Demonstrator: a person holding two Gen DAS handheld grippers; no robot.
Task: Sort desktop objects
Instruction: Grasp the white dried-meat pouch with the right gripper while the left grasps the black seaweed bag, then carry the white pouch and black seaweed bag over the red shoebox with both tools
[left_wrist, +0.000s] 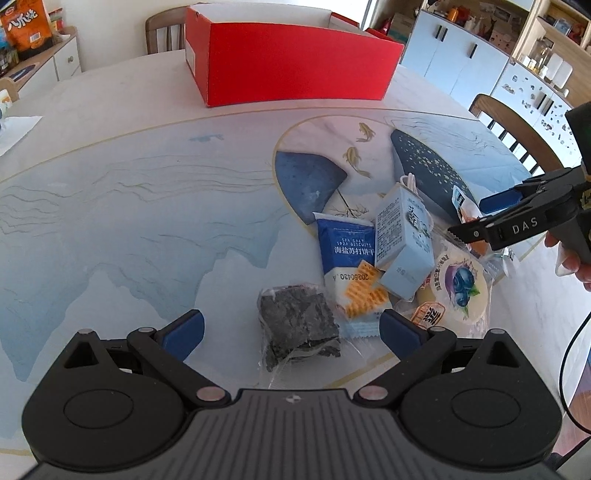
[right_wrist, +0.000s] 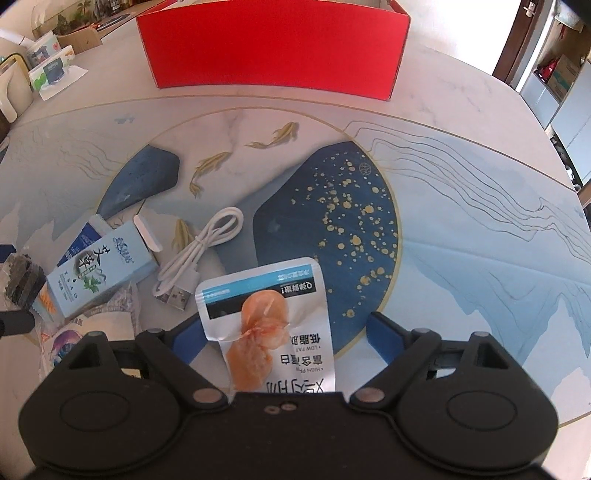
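One red box (left_wrist: 295, 62), one cable (right_wrist: 199, 251) — perhaps five snack packets (left_wrist: 347, 258).

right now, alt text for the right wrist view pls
The open right hand-held gripper straddles a white chicken snack pouch lying on a blue patterned table mat. A coiled white USB cable and light blue box lie left; a red box stands behind.

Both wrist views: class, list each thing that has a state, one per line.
Left gripper: jaws open, over seaweed pack.
Right gripper: jaws open, straddling chicken pouch.
Red box: open-topped.
White cable: coiled, unplugged.
Blue carton: lying flat.
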